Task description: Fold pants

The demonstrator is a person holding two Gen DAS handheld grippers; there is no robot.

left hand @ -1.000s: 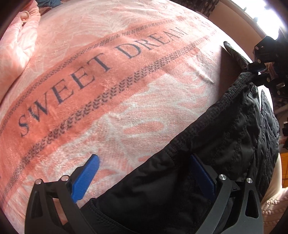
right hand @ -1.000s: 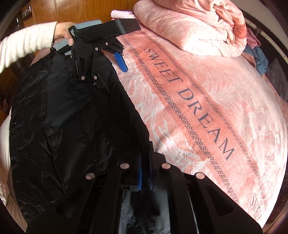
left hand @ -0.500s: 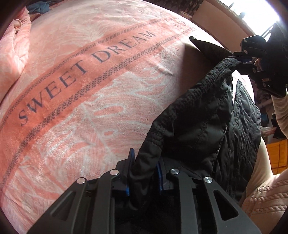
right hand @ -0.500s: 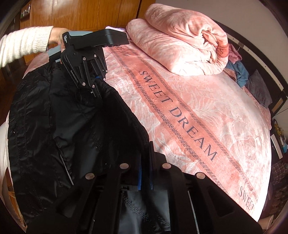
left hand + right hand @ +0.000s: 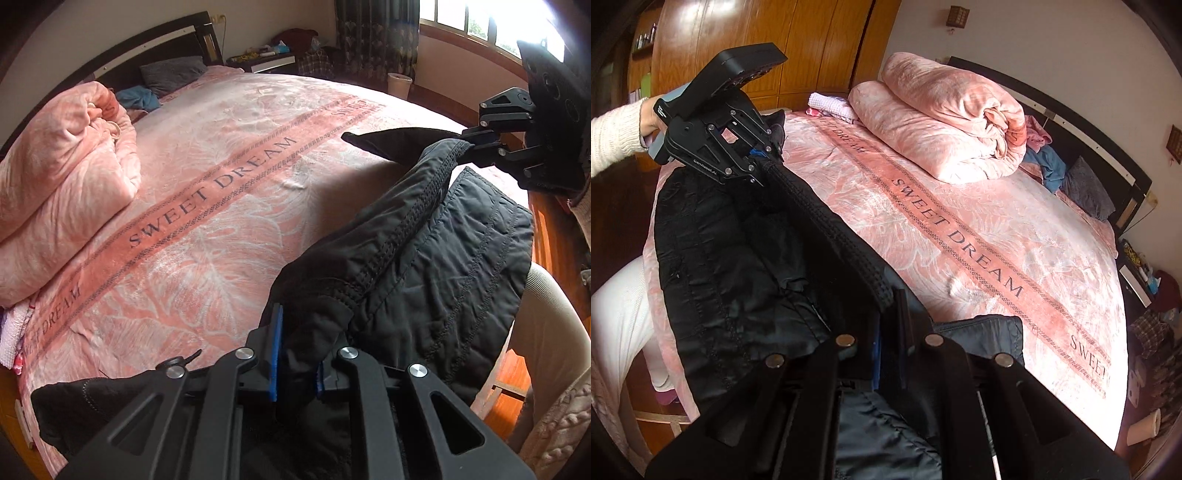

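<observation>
Left wrist view: left gripper at bottom center, blue pads clamped on a bunched edge of the black quilted pants, which run up and right across the frame to the right gripper at upper right, also pinching the stitched waistband. Pants lifted off the pink blanket with "SWEET DREAM" lettering; one black end sticks out left of the right gripper, another flap hangs at lower left. Rolled pink comforter at left, dark headboard upper left, window upper right. Right wrist view: right gripper at bottom center, fingers closed together on the pants waistband, which stretches taut up to the left gripper at upper left, clamped on the far end. Rest of the pants hangs down at the left of the frame, over the bed edge. Hand in a white sleeve holds the left gripper. Comforter upper center, wooden wardrobe top left.
</observation>
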